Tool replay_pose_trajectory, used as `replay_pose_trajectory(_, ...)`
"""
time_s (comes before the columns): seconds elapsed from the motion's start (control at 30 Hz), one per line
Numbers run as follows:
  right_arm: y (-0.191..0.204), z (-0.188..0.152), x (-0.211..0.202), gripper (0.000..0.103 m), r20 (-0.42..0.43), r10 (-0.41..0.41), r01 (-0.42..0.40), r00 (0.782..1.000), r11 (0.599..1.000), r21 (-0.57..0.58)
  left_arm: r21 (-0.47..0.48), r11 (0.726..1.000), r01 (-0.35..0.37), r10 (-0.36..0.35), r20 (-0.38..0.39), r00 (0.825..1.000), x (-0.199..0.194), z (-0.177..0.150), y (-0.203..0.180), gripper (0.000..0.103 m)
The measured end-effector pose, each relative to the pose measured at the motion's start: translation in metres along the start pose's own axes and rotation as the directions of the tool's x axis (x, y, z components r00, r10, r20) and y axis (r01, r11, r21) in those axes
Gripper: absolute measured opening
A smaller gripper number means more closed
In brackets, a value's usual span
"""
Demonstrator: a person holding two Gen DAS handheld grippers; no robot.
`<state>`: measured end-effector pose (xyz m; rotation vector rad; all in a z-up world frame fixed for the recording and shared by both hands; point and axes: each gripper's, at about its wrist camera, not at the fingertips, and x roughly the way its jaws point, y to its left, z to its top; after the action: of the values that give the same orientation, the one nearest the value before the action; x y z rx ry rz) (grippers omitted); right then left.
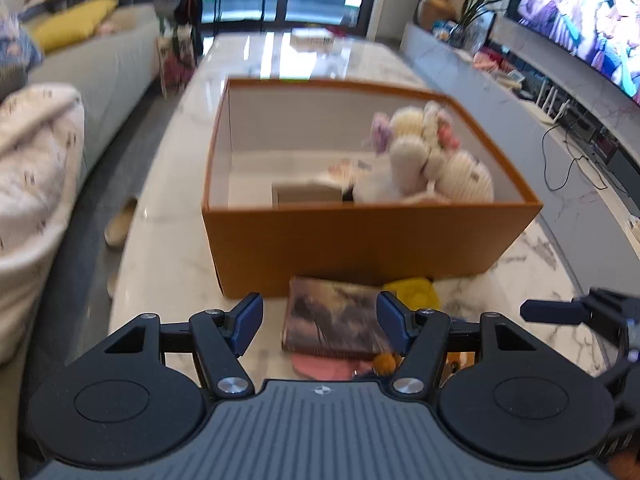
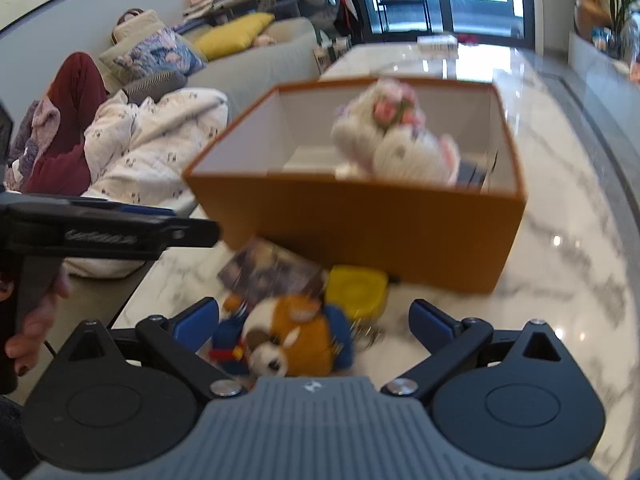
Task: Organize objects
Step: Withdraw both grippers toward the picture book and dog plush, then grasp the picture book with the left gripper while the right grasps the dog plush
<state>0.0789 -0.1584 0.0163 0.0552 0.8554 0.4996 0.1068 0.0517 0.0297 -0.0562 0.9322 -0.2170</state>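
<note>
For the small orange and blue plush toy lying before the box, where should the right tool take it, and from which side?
Probably across the soft orange middle of the plush toy, coming from above and the near side. It already lies between the open right tool's fingers; the book and yellow container crowd its far side.

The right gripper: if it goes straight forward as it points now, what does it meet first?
Probably the plush dog, lying between the open fingers of the right gripper. Behind it are the yellow container and the orange box; depth is unclear.

Box (image 1: 360,236) on table (image 1: 168,248), plush toy (image 1: 424,152) inside, book (image 1: 336,320) and small tub (image 2: 358,288) before it
</note>
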Motion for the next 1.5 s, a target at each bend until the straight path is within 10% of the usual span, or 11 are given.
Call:
replay_pose_trajectory(0.57, 0.029, -0.011, 0.056, 0.102, -0.029, -0.029, 0.029, 0.999, 1.000, -0.005, -0.133, 0.986, 0.097, -0.107, -0.072, 0.992, 0.035, 0.005, 0.013, 0.074)
replay_pose_trajectory(0.97, 0.015, -0.025, 0.057, 0.102, -0.126, 0.015, -0.019, 0.992, 0.999, -0.036, -0.126, 0.992, 0.019, -0.036, -0.137, 0.990, 0.045, 0.003, 0.006, 0.074)
replay_pose_trajectory(1.2, 0.010, -0.026, 0.039, 0.102, -0.123, -0.046, 0.034, 0.991, 0.995, -0.098, -0.175, 0.972, 0.159, -0.195, -0.216, 0.957, 0.029, -0.009, 0.007, 0.074)
replay_pose_trajectory(1.5, 0.010, -0.029, 0.024, 0.102, -0.063, -0.172, 0.154, 0.983, 0.963, -0.222, -0.049, 0.998, 0.041, -0.043, -0.042, 0.998, 0.012, 0.000, 0.004, 0.074)
